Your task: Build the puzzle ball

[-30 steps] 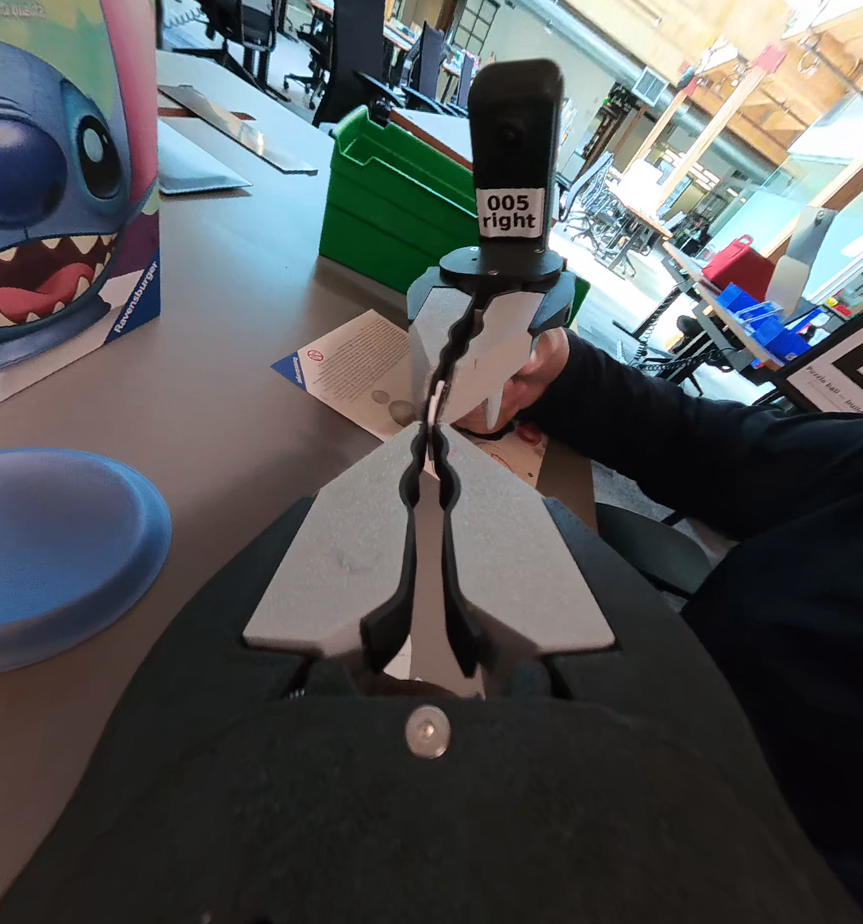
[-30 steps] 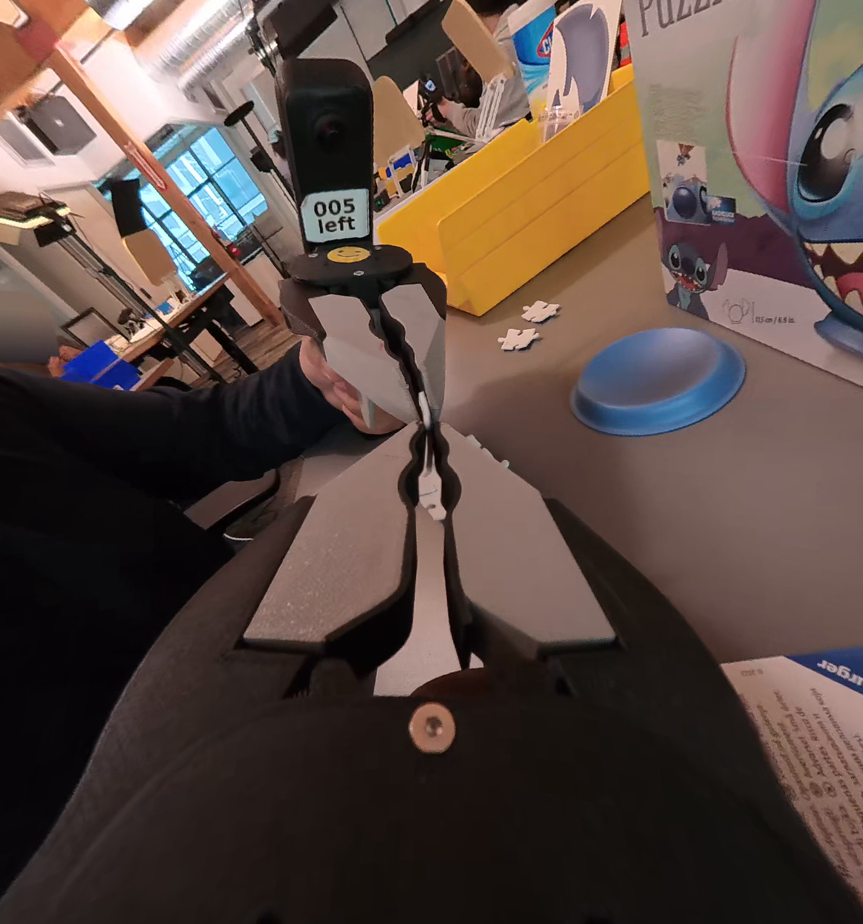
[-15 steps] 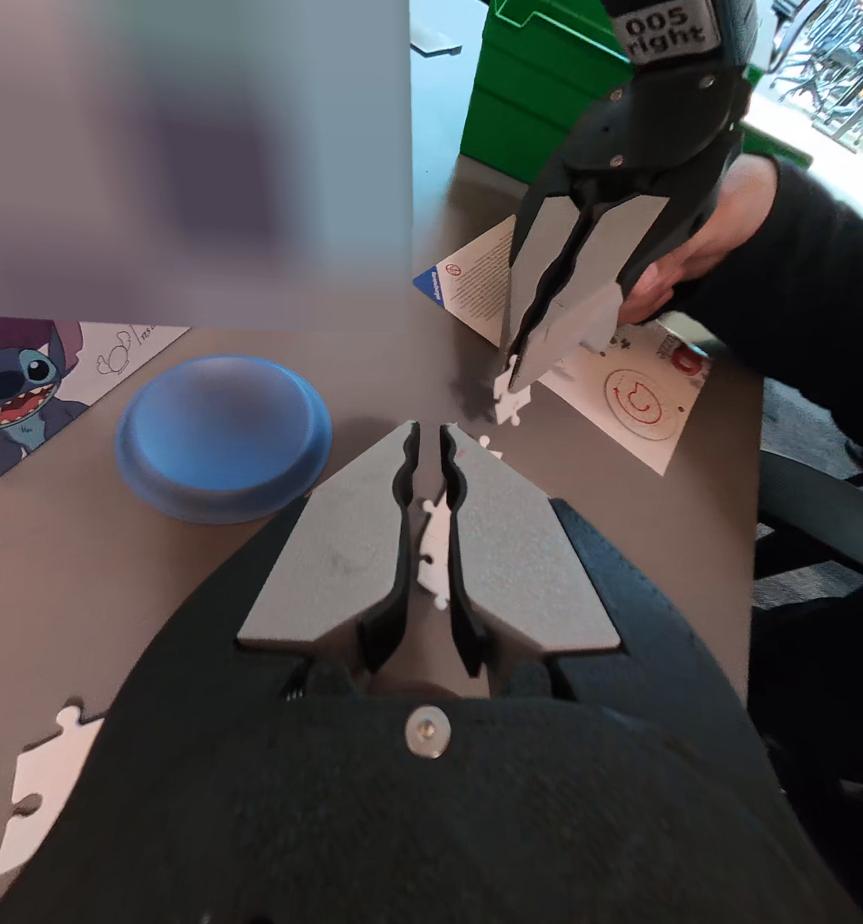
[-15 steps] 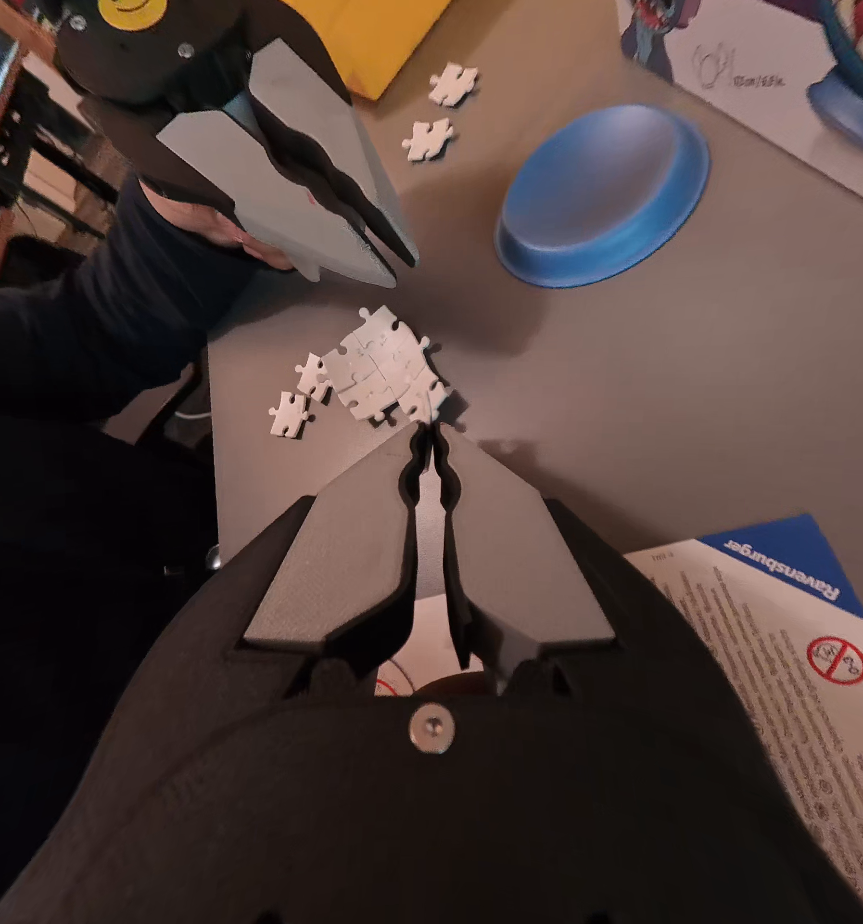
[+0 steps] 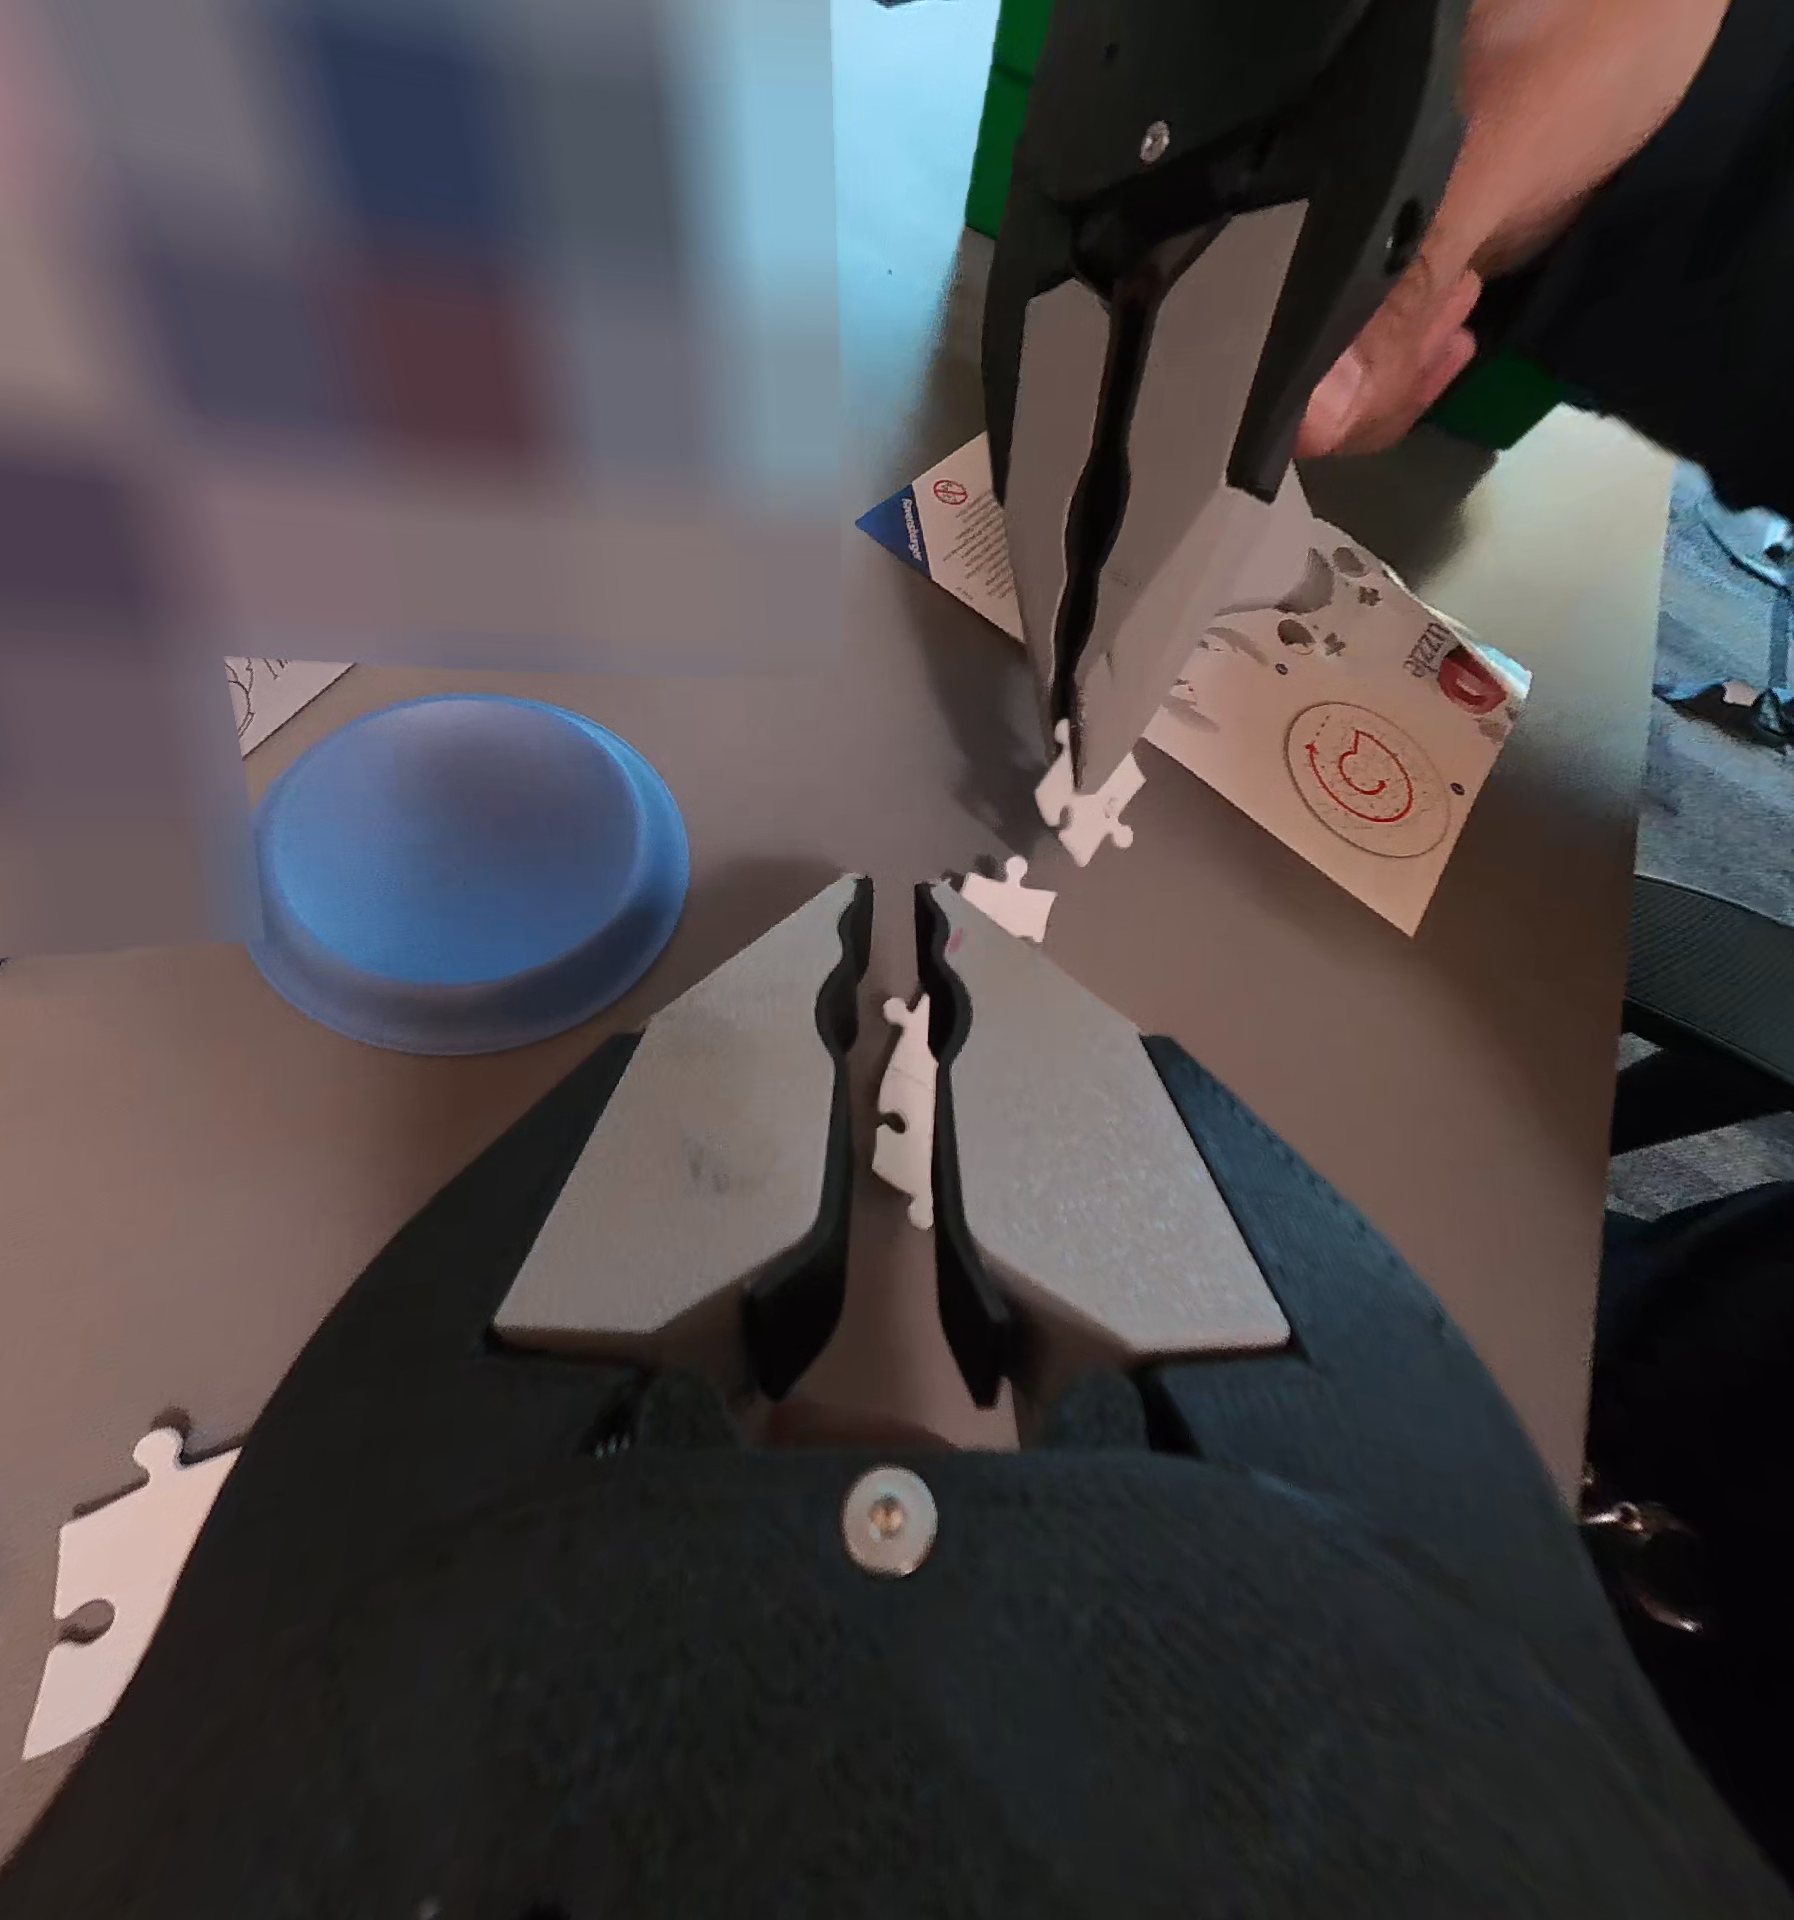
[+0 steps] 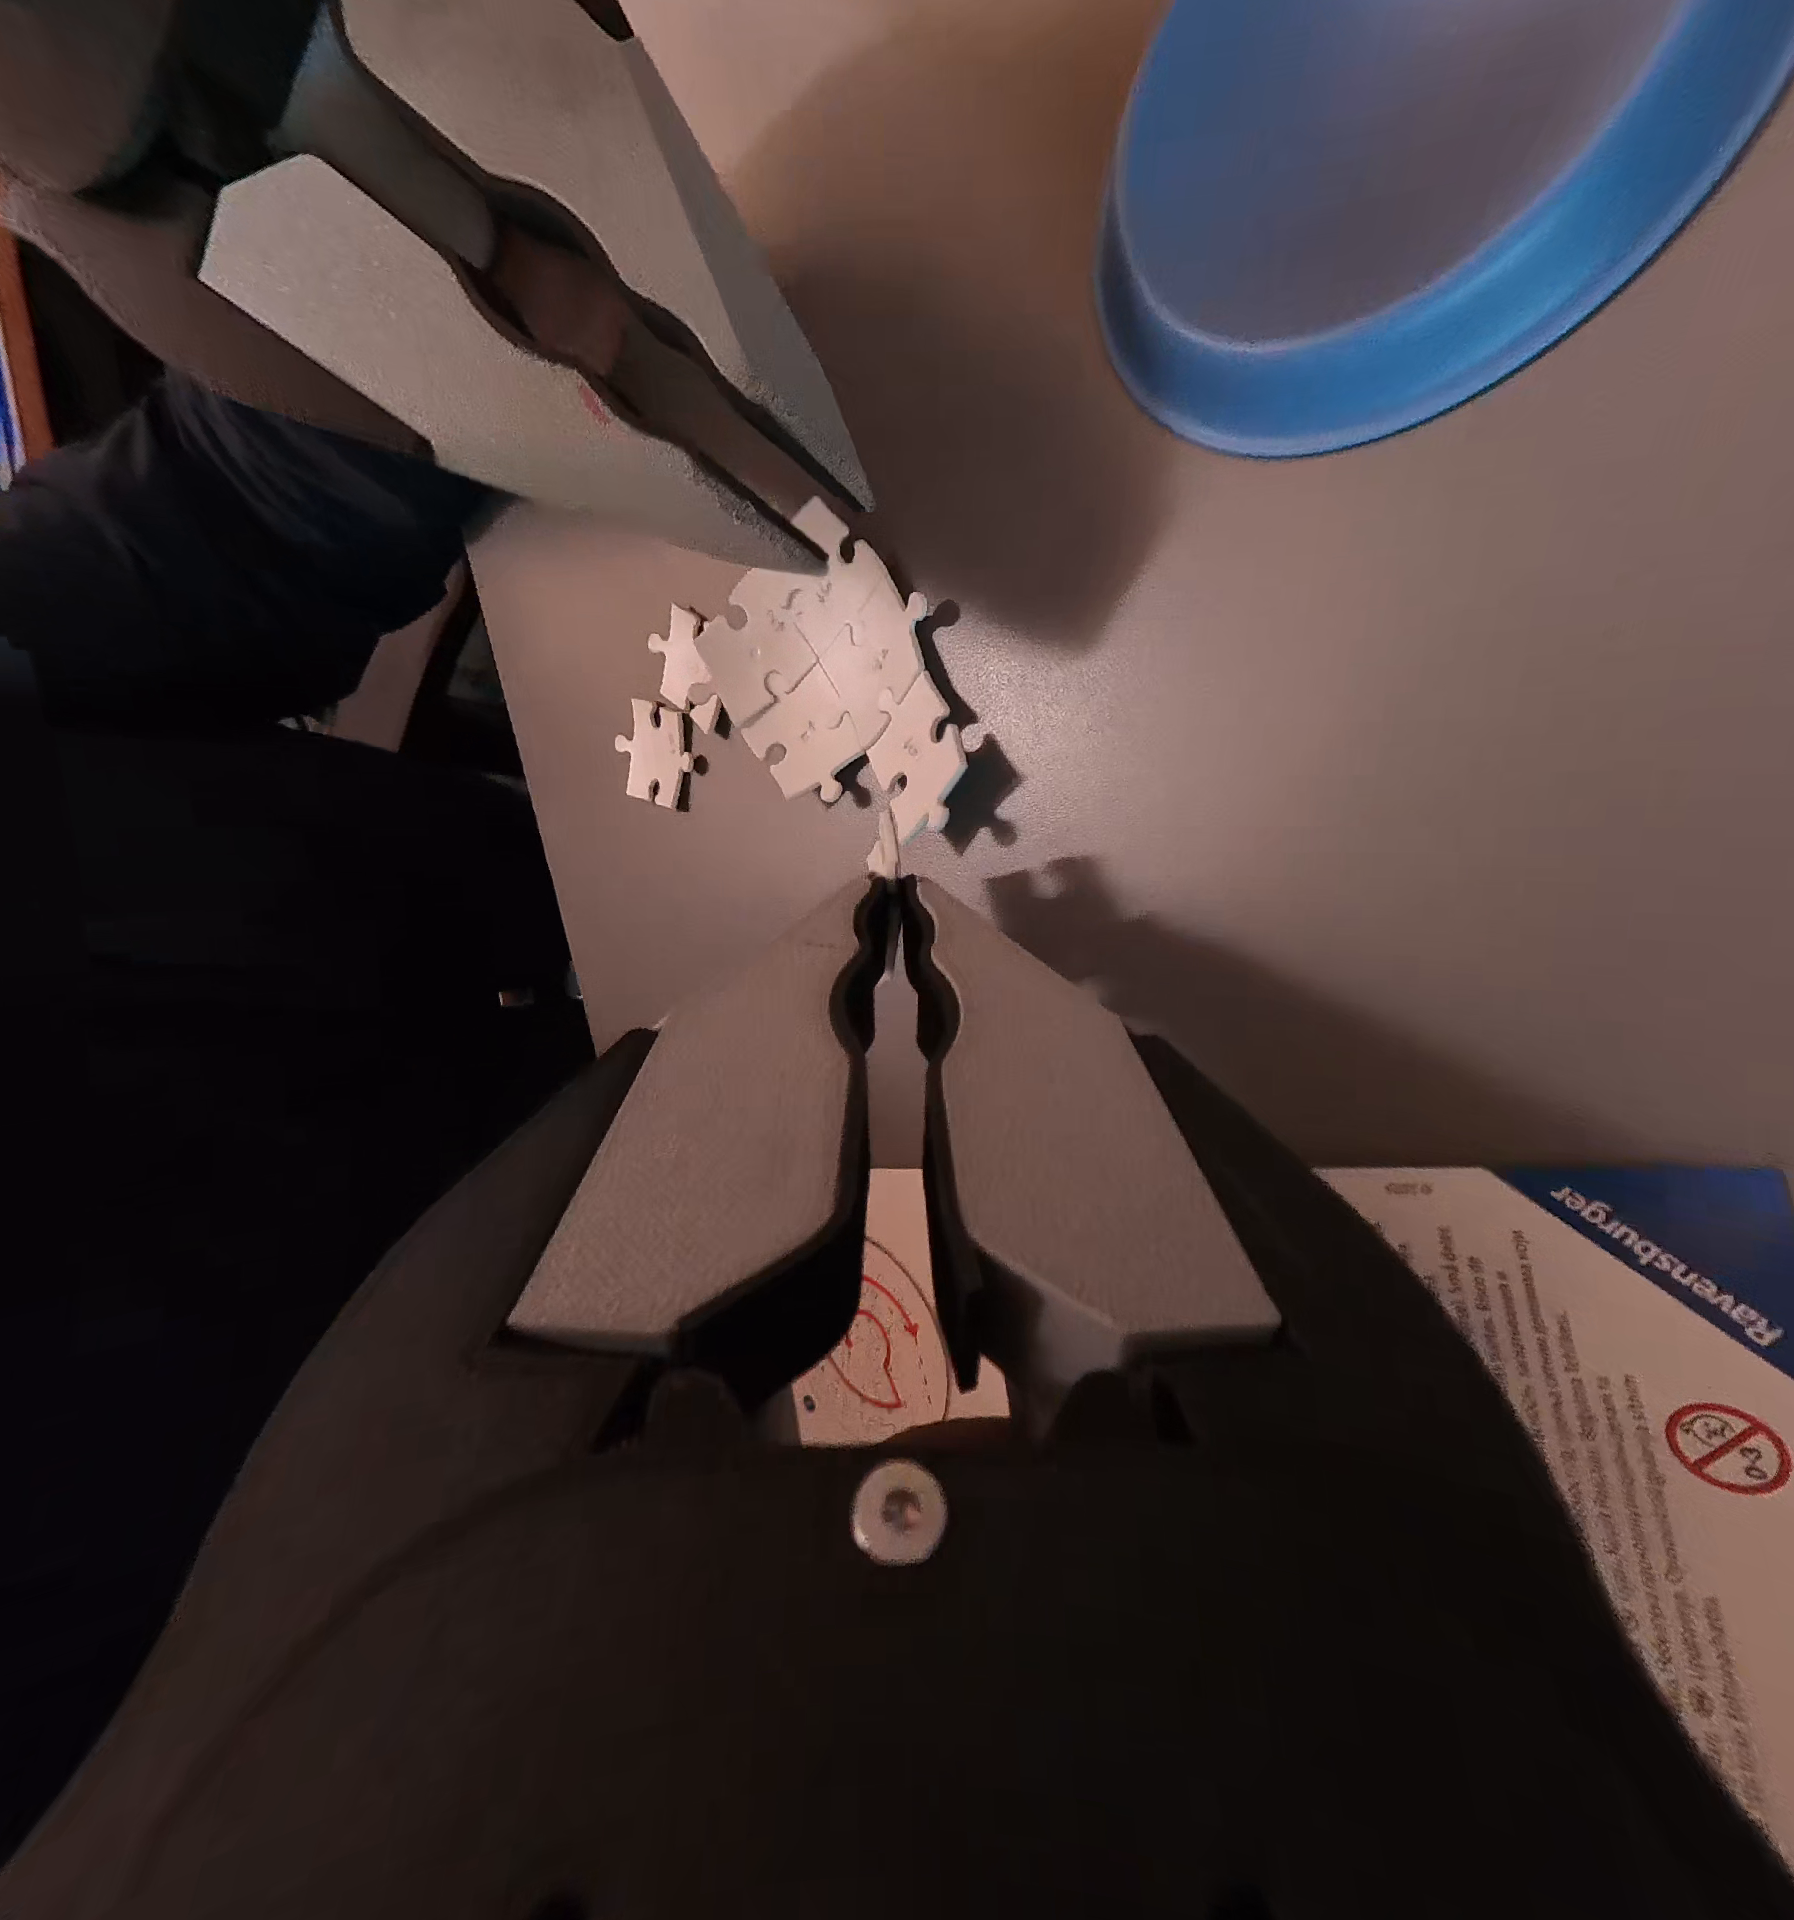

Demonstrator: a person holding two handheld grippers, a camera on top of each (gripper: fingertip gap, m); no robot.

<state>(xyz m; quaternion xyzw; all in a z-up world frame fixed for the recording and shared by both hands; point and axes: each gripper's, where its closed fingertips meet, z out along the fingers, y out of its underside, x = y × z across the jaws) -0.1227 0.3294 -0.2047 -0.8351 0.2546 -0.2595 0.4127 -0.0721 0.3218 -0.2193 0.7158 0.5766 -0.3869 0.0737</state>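
A cluster of joined white puzzle pieces (image 6: 836, 675) lies flat on the grey table (image 6: 1288, 779). My right gripper (image 6: 888, 883) is shut on a single white puzzle piece (image 6: 888, 847), seen edge-on, just short of the cluster's near edge. In the left wrist view this right gripper (image 5: 1080, 748) points down with the piece (image 5: 1085, 805) at its tips. My left gripper (image 5: 888, 894) is slightly open and empty, low over the cluster (image 5: 903, 1101). In the right wrist view the left gripper (image 6: 836, 530) has its tips at the cluster's far corner.
A blue round dish (image 5: 467, 873) sits left of the cluster. Two loose pieces (image 6: 664, 743) lie beside the cluster and more (image 5: 114, 1579) lie near left. An instruction leaflet (image 5: 1340, 748) lies by the table's right edge, with a green bin (image 5: 1007, 156) behind it. There is about 6 centimetres between the tips of the two grippers. The blue round dish (image 5: 467, 873) lies around 9 centimetres away from my left fingertips.
A second ago both grippers met tip to tip in the air on one piece. The left has let go; both have tilted down and closed in on the cluster, the right keeping the piece.
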